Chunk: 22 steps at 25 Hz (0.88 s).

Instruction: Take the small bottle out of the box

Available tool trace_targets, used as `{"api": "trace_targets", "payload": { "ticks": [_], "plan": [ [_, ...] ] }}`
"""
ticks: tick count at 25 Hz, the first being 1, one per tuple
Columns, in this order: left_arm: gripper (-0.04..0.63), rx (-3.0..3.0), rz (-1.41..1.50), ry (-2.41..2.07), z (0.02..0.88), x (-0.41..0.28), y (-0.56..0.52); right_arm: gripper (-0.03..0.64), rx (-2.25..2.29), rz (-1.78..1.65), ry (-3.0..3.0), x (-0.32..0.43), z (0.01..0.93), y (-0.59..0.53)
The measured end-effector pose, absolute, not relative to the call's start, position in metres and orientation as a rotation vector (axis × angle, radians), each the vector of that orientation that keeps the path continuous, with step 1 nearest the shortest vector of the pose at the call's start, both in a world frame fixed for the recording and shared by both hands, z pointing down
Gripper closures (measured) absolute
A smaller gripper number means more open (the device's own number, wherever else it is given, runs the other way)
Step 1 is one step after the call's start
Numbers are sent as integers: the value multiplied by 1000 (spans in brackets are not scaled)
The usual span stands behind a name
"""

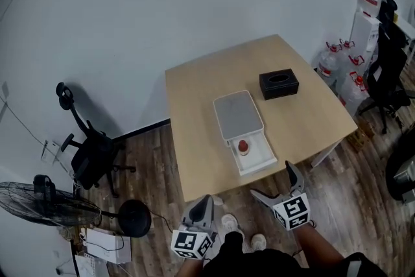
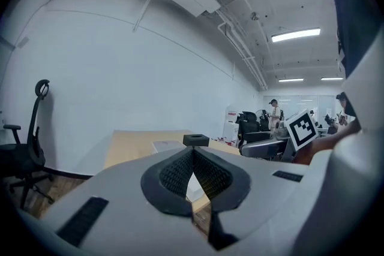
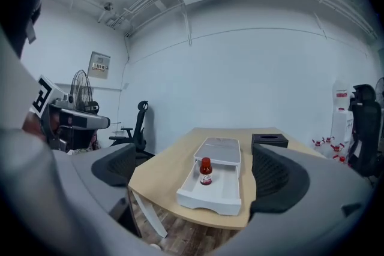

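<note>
A small bottle [image 1: 243, 146] with a red cap and red label stands upright in the pulled-out drawer [image 1: 252, 156] of a white box [image 1: 238, 115] on the wooden table [image 1: 194, 139]. The right gripper view shows the small bottle [image 3: 206, 172] in the drawer [image 3: 213, 189], straight ahead and well beyond the jaws. My right gripper [image 1: 275, 183] hangs open off the table's front edge, empty. My left gripper [image 1: 201, 203] is shut and empty, lower left of the drawer, over the floor. In its own view the left gripper [image 2: 192, 156] has its pads pressed together.
A black tissue box [image 1: 279, 84] sits behind the white box on the right. An office chair [image 1: 91, 149] and a floor fan [image 1: 45, 204] stand to the left. Water jugs [image 1: 340, 68] and another chair [image 1: 388, 68] are at the right.
</note>
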State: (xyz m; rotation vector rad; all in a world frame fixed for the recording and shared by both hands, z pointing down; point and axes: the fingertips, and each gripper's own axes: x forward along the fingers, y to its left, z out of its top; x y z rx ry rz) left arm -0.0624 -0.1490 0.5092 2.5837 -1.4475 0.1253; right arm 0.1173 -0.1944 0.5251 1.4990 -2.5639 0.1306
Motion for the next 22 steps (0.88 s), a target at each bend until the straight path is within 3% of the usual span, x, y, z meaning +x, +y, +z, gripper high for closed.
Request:
{"api": "trace_targets", "payload": {
  "ticks": [22],
  "plan": [
    [583,2623,84,-1349,520,-131,-304,28,1413,85,-2309,62,568,-342]
  ]
}}
